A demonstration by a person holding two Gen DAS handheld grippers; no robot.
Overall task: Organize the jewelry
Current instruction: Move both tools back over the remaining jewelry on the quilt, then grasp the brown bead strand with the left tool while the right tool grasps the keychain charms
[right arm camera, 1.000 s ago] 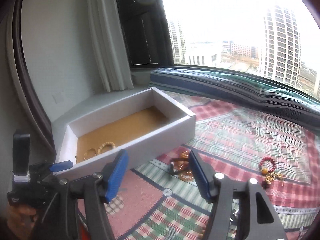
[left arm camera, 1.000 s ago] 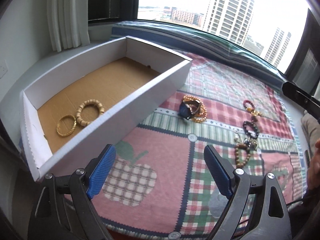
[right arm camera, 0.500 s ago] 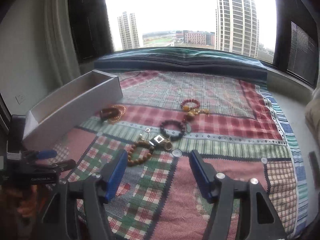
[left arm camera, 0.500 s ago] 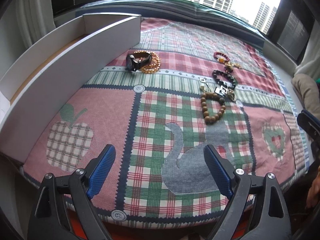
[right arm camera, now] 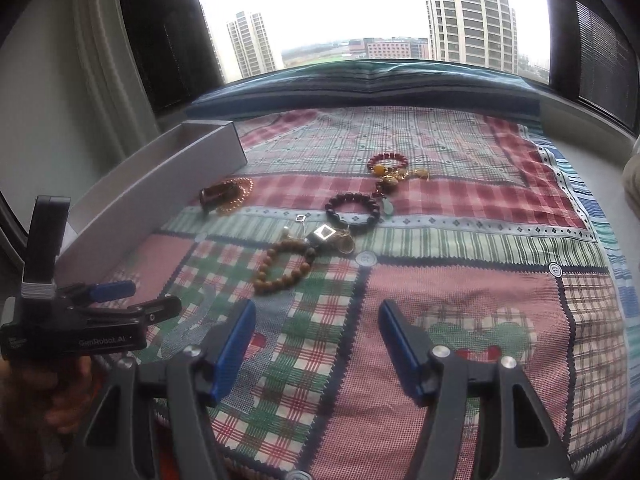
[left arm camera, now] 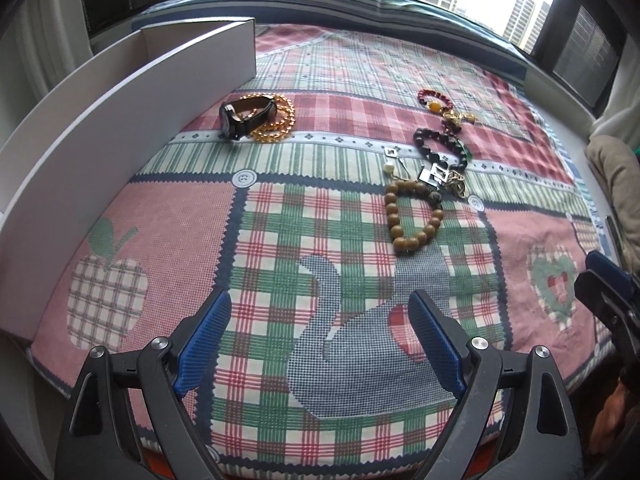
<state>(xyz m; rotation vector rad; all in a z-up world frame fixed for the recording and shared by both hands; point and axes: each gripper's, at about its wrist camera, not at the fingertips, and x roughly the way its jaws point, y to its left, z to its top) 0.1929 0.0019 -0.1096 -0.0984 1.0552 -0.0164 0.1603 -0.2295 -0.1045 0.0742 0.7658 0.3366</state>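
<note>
I see a checked quilt (left arm camera: 320,240) with an apple patch (left arm camera: 106,292) under a big window (right arm camera: 360,12), tall buildings (right arm camera: 468,12) outside, a curtain (right arm camera: 108,60) hanging left

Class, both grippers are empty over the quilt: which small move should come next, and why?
Probably ease the left gripper forward toward the wooden bead bracelet. Both it and the right gripper are open and hold nothing, this bracelet lies nearest, just ahead of the left fingers, and it is still outside the white box.
</note>
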